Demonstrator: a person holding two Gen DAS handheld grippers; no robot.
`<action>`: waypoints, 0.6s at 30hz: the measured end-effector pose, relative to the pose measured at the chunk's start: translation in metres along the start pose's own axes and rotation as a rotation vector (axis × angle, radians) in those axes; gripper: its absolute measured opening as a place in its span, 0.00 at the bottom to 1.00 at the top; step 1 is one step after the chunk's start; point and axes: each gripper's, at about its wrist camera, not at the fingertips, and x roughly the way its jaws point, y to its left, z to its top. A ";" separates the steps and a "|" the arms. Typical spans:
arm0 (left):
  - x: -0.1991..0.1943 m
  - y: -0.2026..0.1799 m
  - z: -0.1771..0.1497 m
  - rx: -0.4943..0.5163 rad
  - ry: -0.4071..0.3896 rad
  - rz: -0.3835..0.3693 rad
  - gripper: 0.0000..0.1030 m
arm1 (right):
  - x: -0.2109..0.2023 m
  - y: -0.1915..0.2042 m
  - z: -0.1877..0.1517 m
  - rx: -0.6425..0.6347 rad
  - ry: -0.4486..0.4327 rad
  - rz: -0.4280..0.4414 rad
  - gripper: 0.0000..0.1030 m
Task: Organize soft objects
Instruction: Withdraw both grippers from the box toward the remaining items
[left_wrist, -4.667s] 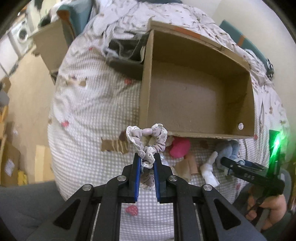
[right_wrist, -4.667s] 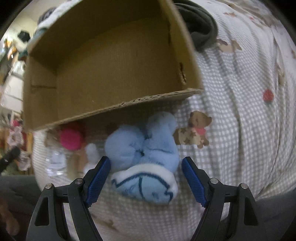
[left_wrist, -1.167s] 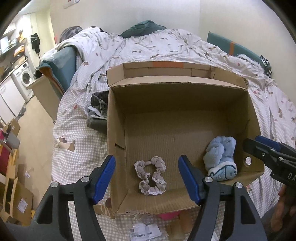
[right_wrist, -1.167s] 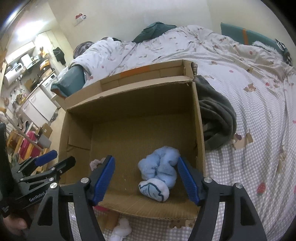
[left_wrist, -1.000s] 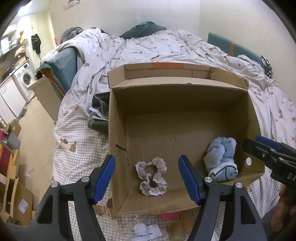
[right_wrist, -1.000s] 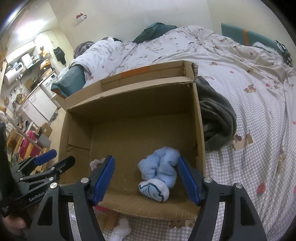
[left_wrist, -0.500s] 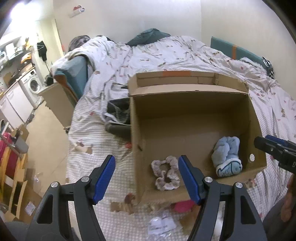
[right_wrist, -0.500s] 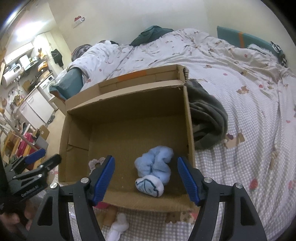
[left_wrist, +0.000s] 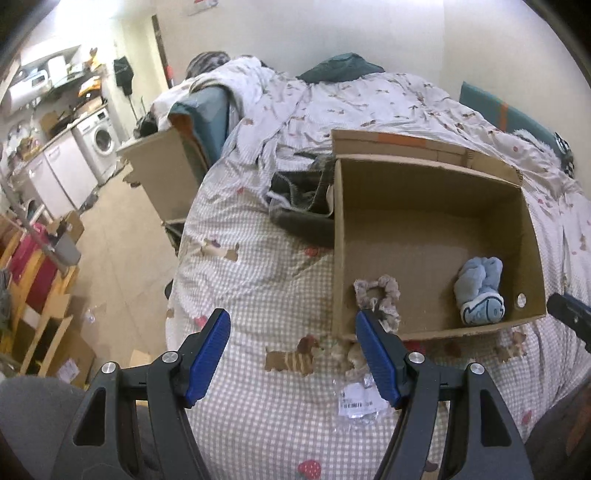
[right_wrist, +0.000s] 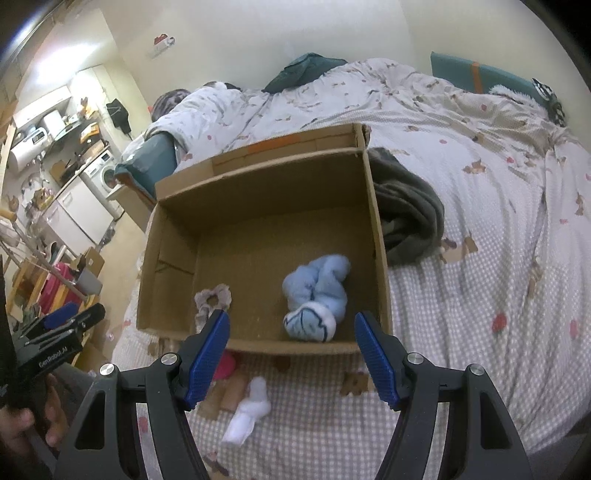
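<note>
Checked bedding (left_wrist: 258, 266) carries an open cardboard box (right_wrist: 373, 221); inside, near its front wall, lie a grey scrunchie (left_wrist: 378, 293) and a blue sock bundle (right_wrist: 314, 295), apart. Left gripper (left_wrist: 293, 354) and right gripper (right_wrist: 291, 356) hang spread and empty, with a white sock (right_wrist: 249, 413) on the bedding below the right one

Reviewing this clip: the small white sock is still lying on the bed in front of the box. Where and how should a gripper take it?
The white sock lies bunched and elongated on the blanket, clear of the cardboard box. Probably best: the right gripper, open and empty, comes down from above and closes across the plump upper end, jaws crosswise to its length. The pink item beside it leaves room.
</note>
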 end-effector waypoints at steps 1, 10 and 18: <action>0.002 0.003 -0.002 -0.014 0.014 -0.005 0.66 | -0.001 0.000 -0.004 0.007 0.004 0.006 0.72; 0.027 0.017 -0.015 -0.086 0.126 0.002 0.66 | 0.008 -0.002 -0.022 0.066 0.073 0.017 0.72; 0.044 0.010 -0.020 -0.107 0.223 -0.053 0.66 | 0.031 0.004 -0.029 0.055 0.177 0.027 0.72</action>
